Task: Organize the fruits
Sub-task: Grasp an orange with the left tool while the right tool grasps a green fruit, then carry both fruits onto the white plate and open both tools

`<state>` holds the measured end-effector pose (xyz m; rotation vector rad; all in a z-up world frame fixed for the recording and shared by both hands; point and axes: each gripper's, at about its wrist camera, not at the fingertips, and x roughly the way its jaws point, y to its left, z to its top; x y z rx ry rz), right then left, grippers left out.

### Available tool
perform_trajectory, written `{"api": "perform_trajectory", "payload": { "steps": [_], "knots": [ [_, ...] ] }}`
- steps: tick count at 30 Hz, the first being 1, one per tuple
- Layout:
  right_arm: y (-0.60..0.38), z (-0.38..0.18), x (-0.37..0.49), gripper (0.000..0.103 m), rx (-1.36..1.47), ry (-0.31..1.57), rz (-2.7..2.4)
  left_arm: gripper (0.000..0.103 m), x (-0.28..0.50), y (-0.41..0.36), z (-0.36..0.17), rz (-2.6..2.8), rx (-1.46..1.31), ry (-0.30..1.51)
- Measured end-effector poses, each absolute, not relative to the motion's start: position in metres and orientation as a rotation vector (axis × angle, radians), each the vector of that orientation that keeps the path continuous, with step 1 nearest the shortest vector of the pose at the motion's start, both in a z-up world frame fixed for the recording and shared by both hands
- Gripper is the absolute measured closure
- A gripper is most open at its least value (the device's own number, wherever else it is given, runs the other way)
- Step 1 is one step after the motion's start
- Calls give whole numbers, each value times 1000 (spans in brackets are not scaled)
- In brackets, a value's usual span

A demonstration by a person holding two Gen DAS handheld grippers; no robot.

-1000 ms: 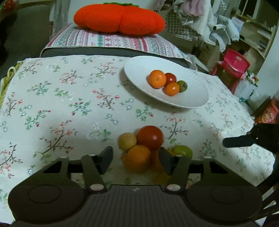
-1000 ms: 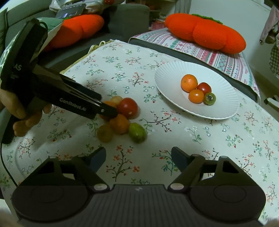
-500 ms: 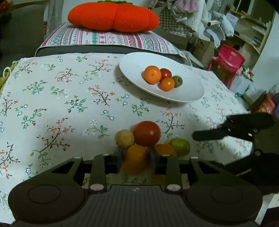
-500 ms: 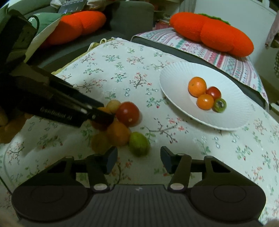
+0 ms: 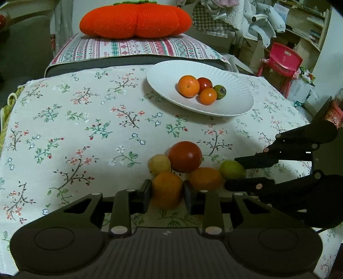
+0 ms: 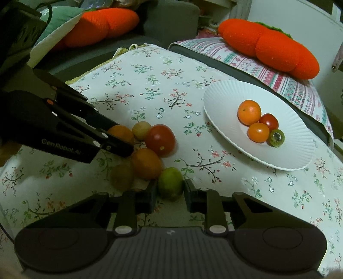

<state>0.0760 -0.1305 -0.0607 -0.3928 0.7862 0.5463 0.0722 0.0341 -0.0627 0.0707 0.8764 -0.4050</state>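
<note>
A small pile of fruit lies on the flowered tablecloth [image 5: 75,128]: a red tomato [image 5: 185,156], a small yellow fruit [image 5: 159,164], two oranges, a green lime [image 5: 232,169] and a brownish fruit [image 6: 122,176]. My left gripper [image 5: 167,193] is shut on the nearest orange [image 5: 167,186], a pad on each side. My right gripper [image 6: 170,190] has the green lime [image 6: 170,182] between its closing jaws, and both pads press on it. Both fruits rest on the cloth. Farther back, a white plate [image 5: 167,79] holds an orange, a tomato, a smaller orange and a green fruit.
An orange pumpkin cushion [image 5: 137,19] lies on a striped pillow [image 5: 128,47] behind the table. A second orange cushion [image 6: 100,25] sits at the far left. A red plastic chair [image 5: 283,58] and cluttered shelves stand to the right. The cloth's right edge runs near the plate.
My left jaws closed from wide apart onto the orange. My right gripper came forward and down to the pile, and its jaws closed round the green lime.
</note>
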Motion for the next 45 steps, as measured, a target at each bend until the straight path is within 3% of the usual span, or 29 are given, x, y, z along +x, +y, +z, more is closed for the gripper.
{"api": "perform_trajectory", "payload": {
  "steps": [34,45],
  "knots": [
    [-203,-2,93,79,-172,667,412,97,87,40,-10,-330,35,742],
    [-228,-1,111,79,-142,650,329,97,110,3,-5,-376,52,699]
  ]
}}
